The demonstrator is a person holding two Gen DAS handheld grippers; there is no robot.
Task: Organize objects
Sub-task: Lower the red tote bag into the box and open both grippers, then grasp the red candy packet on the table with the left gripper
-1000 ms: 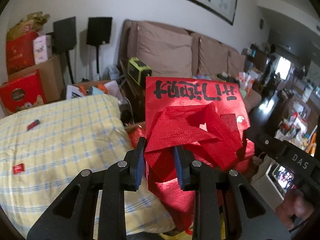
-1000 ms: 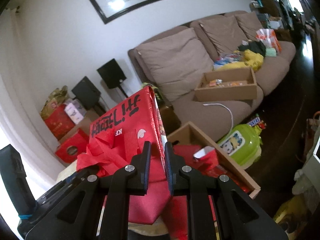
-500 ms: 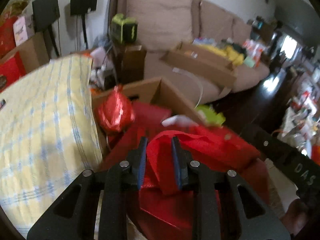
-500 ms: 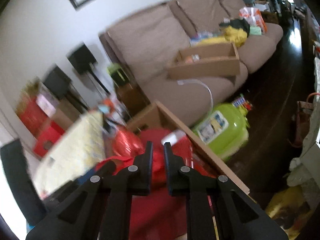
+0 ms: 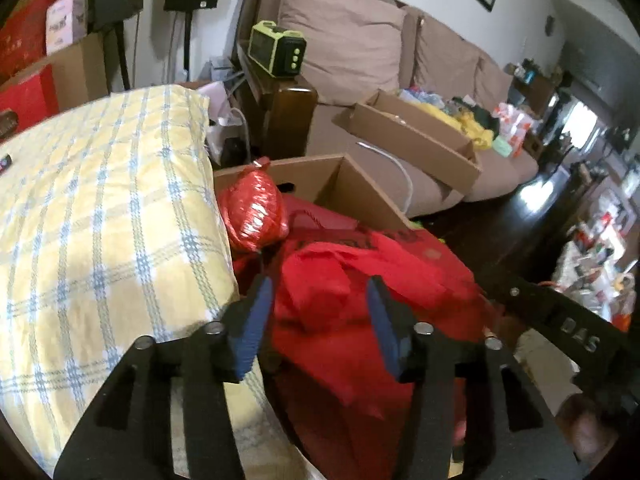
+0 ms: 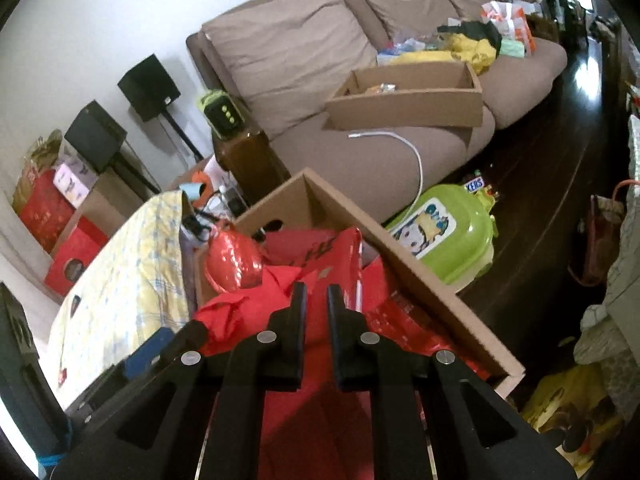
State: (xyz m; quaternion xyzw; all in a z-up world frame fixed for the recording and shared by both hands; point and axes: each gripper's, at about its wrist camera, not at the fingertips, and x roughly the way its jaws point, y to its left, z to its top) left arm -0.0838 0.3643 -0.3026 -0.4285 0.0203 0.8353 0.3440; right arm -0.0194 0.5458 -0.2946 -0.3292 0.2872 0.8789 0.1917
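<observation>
Inside cardboard box (image 6: 404,264), red bag (image 5: 360,280)

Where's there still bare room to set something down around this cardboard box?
The yellow plaid quilt left of the open cardboard box is mostly bare. In the box, the far corner behind the shiny red bundle shows empty wall. The sofa seat near the white cable is free. The red bag crowds the box's near half.

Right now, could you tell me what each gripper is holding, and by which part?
The right gripper pinches the red bag at its top edge. The left gripper is opening around the bag's bunched handles, no longer pressing them.
</observation>
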